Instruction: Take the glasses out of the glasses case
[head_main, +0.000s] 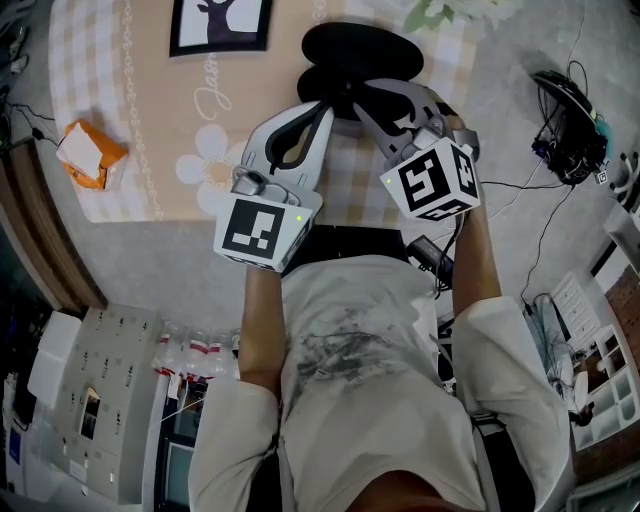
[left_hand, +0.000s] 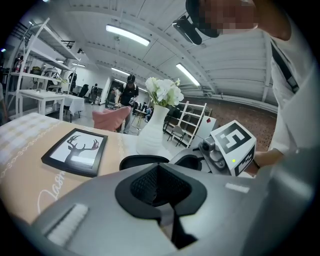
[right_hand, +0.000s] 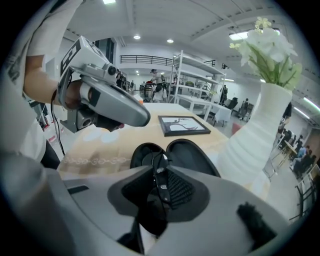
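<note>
A black glasses case (head_main: 360, 55) lies open on the beige tablecloth, both halves showing (right_hand: 192, 155) (left_hand: 142, 161). Dark glasses (right_hand: 159, 172) reach from the case's left half up into the gap of my right gripper (right_hand: 157, 200). Its jaws stand apart, and the frame and a dark lens lie between them without clearly being pressed. In the head view the right gripper (head_main: 362, 100) points down at the case's near edge. My left gripper (head_main: 322, 108) hovers just left of it, short of the case. Its jaws (left_hand: 167, 212) meet with nothing between them.
A framed deer picture (head_main: 220, 25) lies beyond the case to the left. A white vase of flowers (right_hand: 255, 145) stands close to the case's right. An orange box (head_main: 90, 152) sits by the table's left edge. Cables (head_main: 570, 120) lie on the floor at right.
</note>
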